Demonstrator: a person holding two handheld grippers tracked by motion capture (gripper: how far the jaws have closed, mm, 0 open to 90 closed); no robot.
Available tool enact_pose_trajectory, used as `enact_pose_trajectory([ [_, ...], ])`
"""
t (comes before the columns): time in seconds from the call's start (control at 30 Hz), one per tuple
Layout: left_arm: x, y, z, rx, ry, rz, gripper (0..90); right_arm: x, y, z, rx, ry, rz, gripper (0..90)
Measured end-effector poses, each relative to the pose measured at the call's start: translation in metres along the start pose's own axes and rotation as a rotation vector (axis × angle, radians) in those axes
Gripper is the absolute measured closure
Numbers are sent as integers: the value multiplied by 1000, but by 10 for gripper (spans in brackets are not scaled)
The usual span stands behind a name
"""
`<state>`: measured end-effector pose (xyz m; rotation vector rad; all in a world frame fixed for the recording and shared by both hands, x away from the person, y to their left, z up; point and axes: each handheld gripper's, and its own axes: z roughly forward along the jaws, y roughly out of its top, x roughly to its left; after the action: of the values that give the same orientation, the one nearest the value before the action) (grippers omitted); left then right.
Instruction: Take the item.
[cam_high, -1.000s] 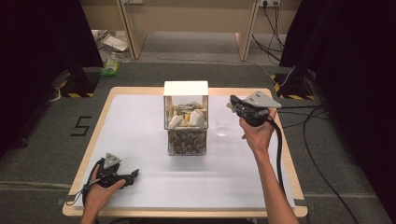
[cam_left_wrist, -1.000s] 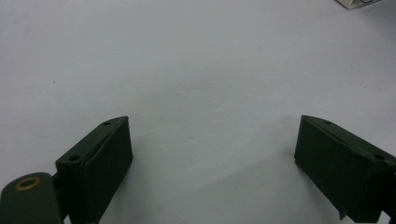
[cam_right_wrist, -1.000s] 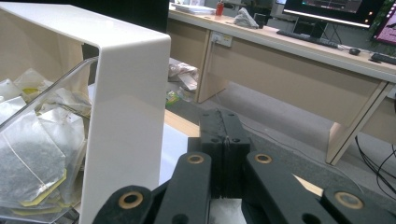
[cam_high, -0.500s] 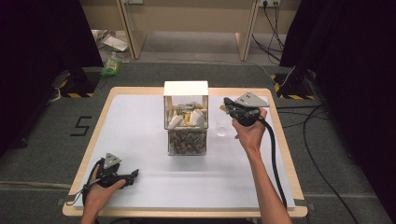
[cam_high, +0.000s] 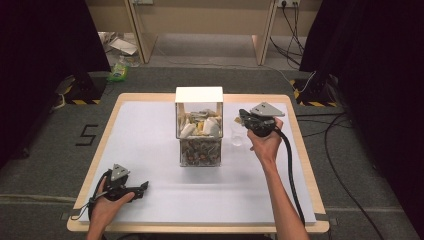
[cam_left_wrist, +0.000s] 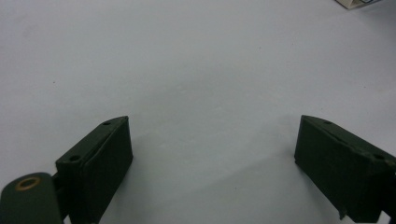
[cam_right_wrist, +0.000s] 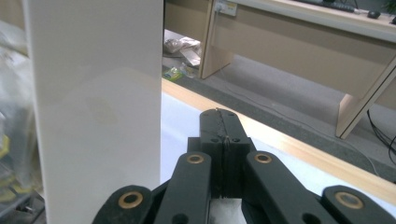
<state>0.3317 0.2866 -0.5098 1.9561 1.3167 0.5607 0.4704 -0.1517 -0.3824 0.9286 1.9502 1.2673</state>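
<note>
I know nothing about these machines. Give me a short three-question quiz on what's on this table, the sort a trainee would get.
1. True or false: the left claw has its jaws spread wide over bare table.
2. Which thing stands nearest the right claw? A) the clear box B) the green bottle on the floor C) the small clear cup
3. Fill in: the right claw's jaws are pressed ____.

Key
1. True. In the left gripper view the two jaws stand far apart with nothing between them.
2. C. The cup sits just beside and below it; the box is a little farther left.
3. Together. In the right gripper view they meet with no gap.
</note>
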Motion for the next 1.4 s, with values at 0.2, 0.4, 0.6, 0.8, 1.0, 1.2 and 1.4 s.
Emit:
enact_pose_trajectory([
  [0.2, 0, 0, 0, 0, 0, 0, 103, -1, -6, 4, 10, -3, 9, 900],
  [0.4, 0, 0, 0, 0, 0, 0, 103, -2, -11, 10, 15, -7, 18, 900],
  [0.6, 0, 0, 0, 0, 0, 0, 103, -2, -16, 17, 29, -8, 23, 900],
  [0.8, 0, 0, 0, 0, 0, 0, 103, -1, -20, 24, 51, -13, 15, 900],
  [1.0, 0, 0, 0, 0, 0, 0, 103, -1, -22, 28, 62, -15, 16, 900],
  [1.2, 0, 0, 0, 0, 0, 0, 103, -2, -24, 30, 78, -20, 15, 892],
  [1.4, 0, 0, 0, 0, 0, 0, 103, -4, -25, 31, 89, -32, 11, 873],
])
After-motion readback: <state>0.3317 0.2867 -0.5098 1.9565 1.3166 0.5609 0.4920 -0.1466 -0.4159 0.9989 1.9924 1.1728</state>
